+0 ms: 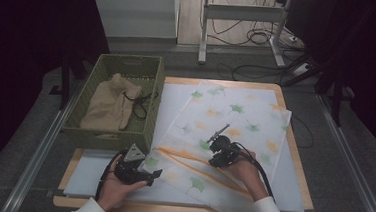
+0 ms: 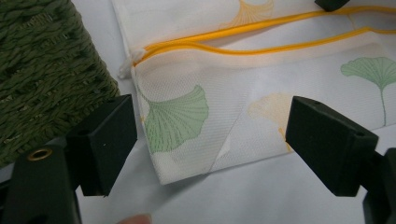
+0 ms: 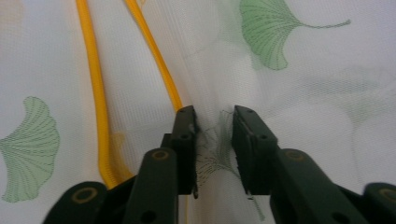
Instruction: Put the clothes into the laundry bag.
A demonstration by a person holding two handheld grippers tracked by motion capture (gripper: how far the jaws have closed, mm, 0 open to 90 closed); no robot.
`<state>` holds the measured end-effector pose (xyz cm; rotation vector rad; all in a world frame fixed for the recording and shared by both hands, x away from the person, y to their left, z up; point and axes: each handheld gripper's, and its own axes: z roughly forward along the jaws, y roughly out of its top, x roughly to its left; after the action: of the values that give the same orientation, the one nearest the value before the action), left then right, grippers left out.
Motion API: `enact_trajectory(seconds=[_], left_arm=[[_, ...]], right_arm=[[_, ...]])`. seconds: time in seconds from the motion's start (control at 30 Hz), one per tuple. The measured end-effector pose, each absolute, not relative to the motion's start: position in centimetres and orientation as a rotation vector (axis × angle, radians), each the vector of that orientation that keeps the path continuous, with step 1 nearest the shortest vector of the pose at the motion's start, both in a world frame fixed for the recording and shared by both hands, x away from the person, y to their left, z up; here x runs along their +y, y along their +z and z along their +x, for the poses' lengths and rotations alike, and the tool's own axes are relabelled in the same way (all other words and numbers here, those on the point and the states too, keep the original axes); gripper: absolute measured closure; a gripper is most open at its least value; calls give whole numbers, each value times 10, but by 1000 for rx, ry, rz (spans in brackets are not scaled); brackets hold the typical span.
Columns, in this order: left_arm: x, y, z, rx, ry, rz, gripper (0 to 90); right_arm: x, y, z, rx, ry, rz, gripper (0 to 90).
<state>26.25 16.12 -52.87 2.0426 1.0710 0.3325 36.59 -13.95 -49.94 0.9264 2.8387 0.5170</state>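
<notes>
The limp white mesh laundry bag [image 1: 224, 138] printed with ginkgo leaves, lying beside the green woven basket [image 1: 121, 101], looks light and slack, so the right gripper [image 3: 214, 135] fingers pinch a fold by its yellow zipper [image 3: 93, 93] while the left gripper [image 2: 212, 140] fingers stand spread around its corner.

Lab-like recording room, dark curtains [image 1: 25, 34], metal desk frame [image 1: 242, 24], loose floor cables [image 1: 261, 38], worktable [image 1: 292, 158]

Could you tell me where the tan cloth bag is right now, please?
In the high view, the tan cloth bag lies inside the green woven basket at the table's left rear, just left of the ginkgo-print mesh bag.
</notes>
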Motion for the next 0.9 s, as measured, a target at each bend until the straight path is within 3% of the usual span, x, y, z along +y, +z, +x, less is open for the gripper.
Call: enact_trajectory(seconds=[0.17, 0.5, 0.9], left_arm=[[161, -529, 262, 1068, 335, 2045, 162], [161, -529, 263, 1069, 334, 2048, 162], [162, -528, 262, 1068, 341, 2044, 162]], right_arm=[[-141, -499, 371, 2857, 513, 940, 803], [-142, -498, 377, 2884, 518, 954, 860], [-148, -488, 378, 2872, 592, 964, 870]])
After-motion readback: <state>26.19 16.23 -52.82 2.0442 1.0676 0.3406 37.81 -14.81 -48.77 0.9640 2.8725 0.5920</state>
